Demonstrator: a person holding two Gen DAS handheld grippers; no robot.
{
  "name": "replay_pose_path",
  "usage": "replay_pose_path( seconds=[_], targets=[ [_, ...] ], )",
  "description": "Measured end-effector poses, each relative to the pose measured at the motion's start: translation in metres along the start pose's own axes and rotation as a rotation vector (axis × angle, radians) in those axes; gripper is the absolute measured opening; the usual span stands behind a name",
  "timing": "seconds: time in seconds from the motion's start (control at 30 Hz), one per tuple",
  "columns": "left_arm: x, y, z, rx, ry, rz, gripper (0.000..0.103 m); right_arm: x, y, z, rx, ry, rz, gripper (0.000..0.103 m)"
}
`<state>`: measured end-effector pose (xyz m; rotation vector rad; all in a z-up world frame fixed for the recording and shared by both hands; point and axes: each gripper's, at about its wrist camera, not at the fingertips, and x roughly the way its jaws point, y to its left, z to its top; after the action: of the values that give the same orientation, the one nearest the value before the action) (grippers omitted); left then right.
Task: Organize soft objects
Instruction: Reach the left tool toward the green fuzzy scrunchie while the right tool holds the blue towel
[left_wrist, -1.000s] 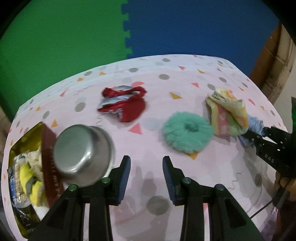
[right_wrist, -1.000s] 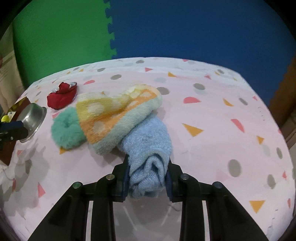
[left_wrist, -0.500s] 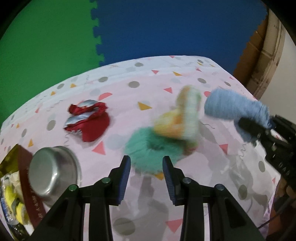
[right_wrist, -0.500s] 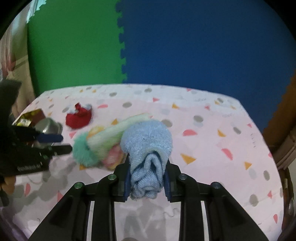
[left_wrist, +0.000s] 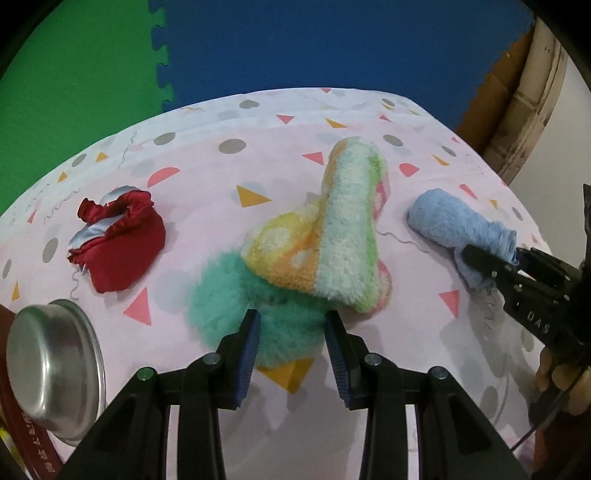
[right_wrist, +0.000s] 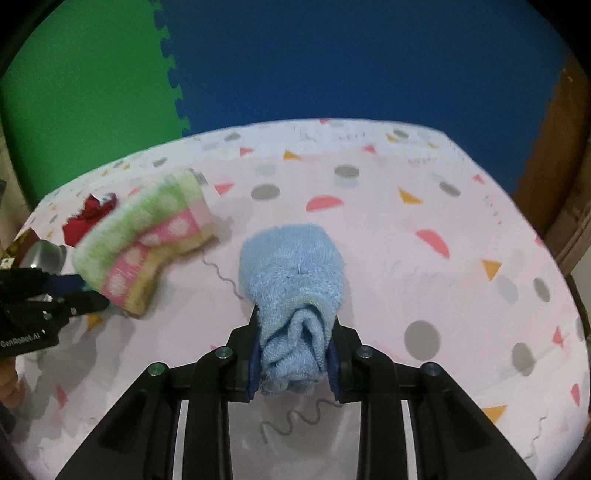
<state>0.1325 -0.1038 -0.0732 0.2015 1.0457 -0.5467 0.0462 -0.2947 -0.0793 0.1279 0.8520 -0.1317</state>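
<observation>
Pink tablecloth with grey dots and coloured triangles (left_wrist: 207, 206) covers the whole work surface, green and blue foam mats (right_wrist: 332, 66) stand behind it. Biggest soft item is the folded pastel terry towel with white dots (left_wrist: 332, 240), draped partly over the fluffy teal scrunchie (left_wrist: 258, 306), so those two touch and overlap; my guess is they need separating before either goes anywhere. Red satin pouch with silver lining (left_wrist: 118, 243) sits alone to the left, well apart from that pile. Rolled light-blue terry cloth (right_wrist: 295, 291) is clenched between the pads of the right gripper (right_wrist: 293, 354), far end resting on or just above the table, can't tell which; it's held clear to the right of the pastel towel, probably being pulled out of the heap to sort by itself. Left gripper (left_wrist: 291, 332) is released, nothing between the pads, tips on either side of the scrunchie's near edge without pressing on it; looks lined up to take it next. Upturned steel bowl (left_wrist: 48, 373) is cut off at the left edge, leaning on a dark red box rim (left_wrist: 26, 435) whose contents aren't visible here. Pastel towel is motion-blurred in the right wrist view, and the scrunchie is almost fully hidden behind it there. A hand (left_wrist: 561, 380) shows only as fingertips.
</observation>
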Motion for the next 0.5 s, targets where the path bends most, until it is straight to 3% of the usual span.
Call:
replay_pose_path(
  seconds=[0.17, 0.23, 0.3, 0.4, 0.5],
  targets=[
    [0.007, 0.003, 0.001, -0.02, -0.009, -0.021, 0.036, 0.012, -0.002, 0.004, -0.005, 0.019, -0.005, 0.036],
    [0.009, 0.01, -0.001, -0.059, -0.013, -0.045, 0.036, 0.014, -0.001, 0.003, -0.006, 0.018, -0.016, 0.046],
    [0.009, 0.012, -0.001, -0.074, -0.015, -0.036, 0.02, 0.016, -0.001, 0.002, -0.006, 0.022, -0.02, 0.055],
    [0.008, 0.014, -0.004, -0.069, -0.005, -0.011, 0.013, 0.016, -0.002, 0.002, 0.0, 0.023, -0.03, 0.071],
    [0.002, 0.013, -0.011, -0.067, 0.001, 0.003, 0.012, 0.016, -0.004, 0.003, 0.006, 0.023, -0.026, 0.076]
  ],
)
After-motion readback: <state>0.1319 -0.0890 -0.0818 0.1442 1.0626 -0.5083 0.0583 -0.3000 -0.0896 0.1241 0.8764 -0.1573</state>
